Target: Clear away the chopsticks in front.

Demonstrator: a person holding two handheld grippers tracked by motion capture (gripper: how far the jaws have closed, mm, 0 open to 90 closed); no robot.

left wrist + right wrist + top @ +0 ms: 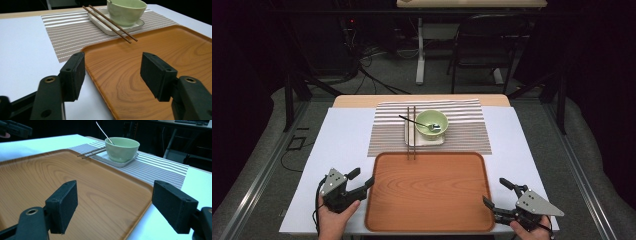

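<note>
Dim room; bench (342,150) under white sheet. Item 1: wooden tray (429,191), bare, nearest the person. Item 2: striped mat (462,131) beyond it, carrying white dish (409,136), green bowl (431,122) with spoon (418,122), and 2 chopsticks (411,133) whose tips overlap the tray's far rim. Left tongs (363,184) and right tongs (493,193): both wide, empty, flanking the tray's near corners. Step, judged: start of loading or lifting. Next: close on a tray edge or reach forward.
</note>
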